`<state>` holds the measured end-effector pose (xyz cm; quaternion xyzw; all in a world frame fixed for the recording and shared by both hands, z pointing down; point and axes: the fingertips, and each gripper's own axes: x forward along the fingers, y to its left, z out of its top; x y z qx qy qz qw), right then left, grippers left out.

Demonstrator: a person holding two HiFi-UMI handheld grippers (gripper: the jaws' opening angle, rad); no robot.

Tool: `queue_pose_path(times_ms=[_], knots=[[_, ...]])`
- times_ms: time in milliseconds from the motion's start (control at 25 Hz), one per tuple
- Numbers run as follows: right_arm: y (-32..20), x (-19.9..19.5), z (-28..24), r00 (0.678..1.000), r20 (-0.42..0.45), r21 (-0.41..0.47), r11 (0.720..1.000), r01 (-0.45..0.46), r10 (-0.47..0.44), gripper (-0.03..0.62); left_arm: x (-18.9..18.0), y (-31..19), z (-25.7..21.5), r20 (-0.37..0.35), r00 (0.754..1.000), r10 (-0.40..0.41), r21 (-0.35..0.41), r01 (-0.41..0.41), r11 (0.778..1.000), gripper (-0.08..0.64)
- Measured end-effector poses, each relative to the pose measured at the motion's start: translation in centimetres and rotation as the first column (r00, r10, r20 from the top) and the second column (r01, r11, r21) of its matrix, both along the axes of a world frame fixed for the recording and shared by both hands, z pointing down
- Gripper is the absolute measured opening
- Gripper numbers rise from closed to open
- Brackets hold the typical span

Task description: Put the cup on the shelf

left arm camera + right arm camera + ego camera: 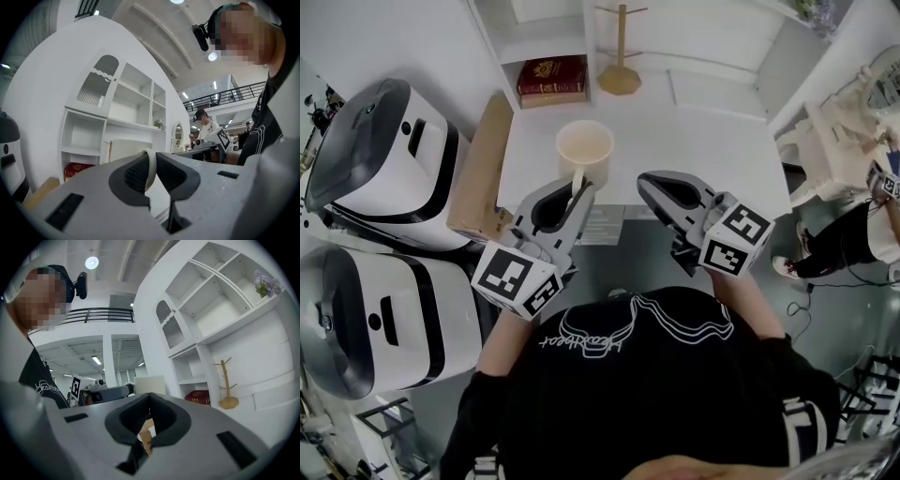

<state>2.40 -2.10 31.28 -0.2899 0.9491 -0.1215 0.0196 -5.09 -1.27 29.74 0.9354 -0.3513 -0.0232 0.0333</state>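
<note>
L gripper (577,190) pinches the cup (584,148) by its handle (150,165); the cup sits near the desk (712,141) front edge, left of middle, can't tell if it's lifted off. R gripper (649,183) is just beside it, jaws pressed together, nothing btwn. I want a firm pinch and a level cup, then a carry to the shelf (539,47) at the back-left corner, clear of the red book (551,80) and mug tree (620,56).

The person wears a black top (694,394) printed with a white outline drawing and looping white script, and white stripes (803,427) band the dark fabric lower down. Each hand carries pale grey moulded plastic tongs. Both the left tongs (579,187) and the right tongs (649,180) have rounded black textured pads (136,173) and, at the rear, a white cube (517,278) bearing black square markers.
</note>
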Motion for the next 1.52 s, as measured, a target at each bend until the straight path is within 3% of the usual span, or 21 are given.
queue_pose_path(times_ms=[480,1040,1520], knots=[[-4.3,-2.1,0.5,0.999,-0.014,0.003,0.999,0.044,-0.044,0.006,-2.1,-5.4,0.6,-0.026,0.999,-0.047,-0.018,0.047,0.999,0.044],[-15.9,-2.6,1.7,0.995,0.023,-0.055,0.994,0.097,-0.096,0.006,-2.5,-16.6,2.1,0.004,0.995,-0.104,-0.067,0.104,0.992,0.044],[-23.3,-2.2,2.6,0.993,0.005,-0.076,0.99,0.121,-0.121,0.006,-2.2,-24.8,1.9,0.011,0.993,-0.116,-0.051,0.116,0.992,0.044]])
